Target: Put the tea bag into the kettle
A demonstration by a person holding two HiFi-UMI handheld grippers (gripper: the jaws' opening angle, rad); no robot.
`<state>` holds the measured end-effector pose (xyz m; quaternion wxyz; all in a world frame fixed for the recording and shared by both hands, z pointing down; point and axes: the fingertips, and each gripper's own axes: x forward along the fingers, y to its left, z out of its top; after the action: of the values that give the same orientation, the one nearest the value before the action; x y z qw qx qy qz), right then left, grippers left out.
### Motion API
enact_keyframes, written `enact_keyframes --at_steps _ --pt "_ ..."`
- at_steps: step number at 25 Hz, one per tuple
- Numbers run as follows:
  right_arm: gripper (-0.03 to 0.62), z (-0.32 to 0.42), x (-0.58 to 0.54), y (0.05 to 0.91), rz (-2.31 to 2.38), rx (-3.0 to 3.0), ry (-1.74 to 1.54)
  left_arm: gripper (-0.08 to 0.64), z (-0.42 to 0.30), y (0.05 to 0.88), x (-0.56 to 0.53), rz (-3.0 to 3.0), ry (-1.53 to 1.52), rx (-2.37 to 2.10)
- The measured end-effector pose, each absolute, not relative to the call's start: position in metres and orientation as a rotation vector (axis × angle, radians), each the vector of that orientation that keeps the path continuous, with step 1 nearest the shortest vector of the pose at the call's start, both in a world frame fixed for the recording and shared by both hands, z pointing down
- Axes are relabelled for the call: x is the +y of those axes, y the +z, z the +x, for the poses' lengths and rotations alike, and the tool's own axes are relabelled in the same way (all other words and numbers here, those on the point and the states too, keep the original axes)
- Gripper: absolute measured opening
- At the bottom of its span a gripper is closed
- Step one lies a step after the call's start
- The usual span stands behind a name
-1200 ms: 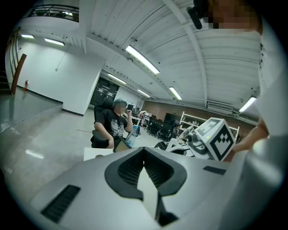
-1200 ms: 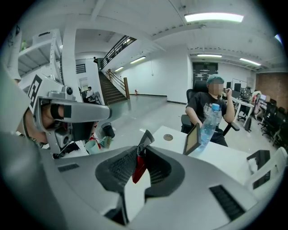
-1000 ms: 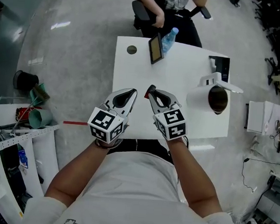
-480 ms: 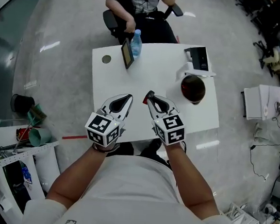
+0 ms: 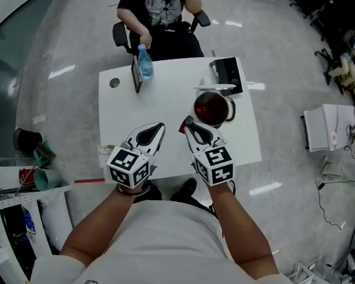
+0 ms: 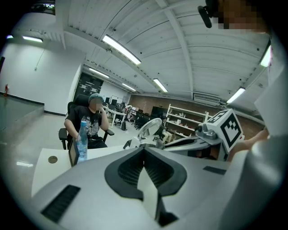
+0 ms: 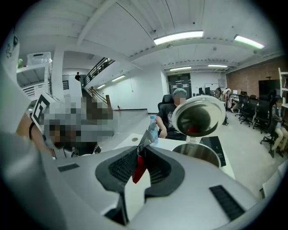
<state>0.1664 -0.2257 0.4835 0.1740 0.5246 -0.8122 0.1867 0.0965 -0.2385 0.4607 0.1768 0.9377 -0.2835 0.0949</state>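
Our right gripper (image 5: pixel 189 124) is clenched on the red tea bag (image 7: pixel 137 165), jaws nearly together, just near-left of the open kettle (image 5: pixel 195 111). Beside it, our left gripper (image 5: pixel 159 129) is closed on nothing. Both hang over the bare near half of the white table (image 5: pixel 169 97). The kettle stands towards the table's right edge. Along the far edge stand a bottle (image 5: pixel 144 62), a tablet (image 5: pixel 136 76) and a black base (image 5: pixel 228 75).

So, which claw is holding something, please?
The right claw: a red tea bag is pinched between its jaws, whereas the left claw is shut on nothing.
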Motion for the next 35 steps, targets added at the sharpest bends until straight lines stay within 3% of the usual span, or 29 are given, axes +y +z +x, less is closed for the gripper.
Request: enact_keyframes --at_steps 11,35 --pt "0.064 0.243 -0.193 0.449 1.521 -2.356 0.463 0.009 0.185 0.444 -0.202 2.728 0.257 -0.784" --pt "0.067 0.271 -0.273 0.489 1.546 -2.267 0.527 0.009 0.218 0.483 -0.274 2.686 0.345 -0.685"
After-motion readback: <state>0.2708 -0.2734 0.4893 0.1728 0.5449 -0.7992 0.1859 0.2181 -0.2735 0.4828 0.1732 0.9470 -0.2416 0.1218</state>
